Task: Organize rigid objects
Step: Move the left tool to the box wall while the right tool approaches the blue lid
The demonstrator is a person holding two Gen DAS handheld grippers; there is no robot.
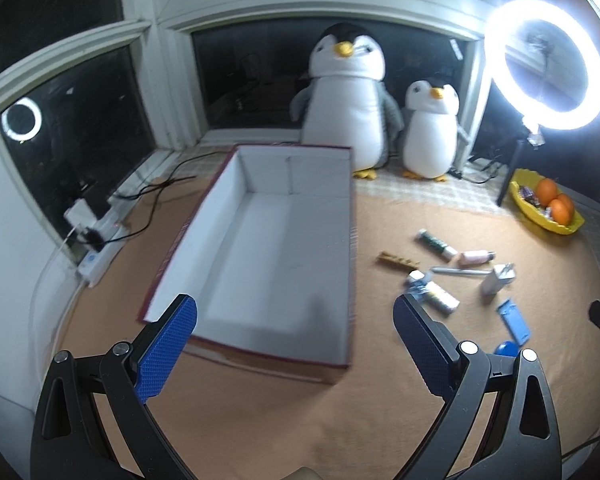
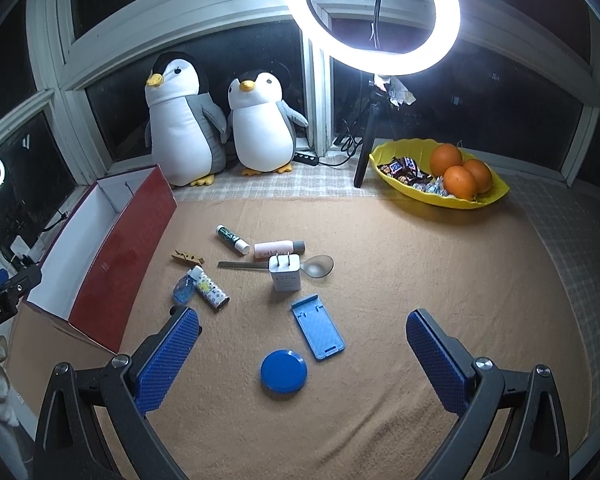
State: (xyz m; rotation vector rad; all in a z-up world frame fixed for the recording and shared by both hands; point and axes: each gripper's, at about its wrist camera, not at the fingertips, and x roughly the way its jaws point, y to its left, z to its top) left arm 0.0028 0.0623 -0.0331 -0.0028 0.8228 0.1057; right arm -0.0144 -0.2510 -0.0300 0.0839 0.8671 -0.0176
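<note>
meanwhile both grippers hang above the orange cloth (image 2: 420, 248) on the desk with their fingers spread wide and nothing between them. the left gripper (image 1: 294, 344) is over the near end of the box (image 1: 260, 236), which lies open, red outside and white inside, with nothing in it. the right gripper (image 2: 303, 354) is over the small things, which lie loose on the cloth to the right of the box and apart from it.

nearest the right gripper is a round blue lid (image 2: 283, 371), with a blue phone stand (image 2: 318, 326) just beyond it. further back stands a white charger (image 2: 285, 272), prongs up, in front of a spoon (image 2: 318, 266) lying flat. a pink tube (image 2: 278, 249) and a green tube (image 2: 232, 239) lie behind these. to the left are a wooden peg (image 2: 187, 258), a patterned lighter (image 2: 212, 294) and a small blue bottle (image 2: 184, 290) touching it.

at the back stand two plush penguins (image 2: 220, 120), a ring light (image 2: 372, 12) and a yellow bowl (image 2: 480, 196) with oranges (image 2: 458, 172) and sweets.
</note>
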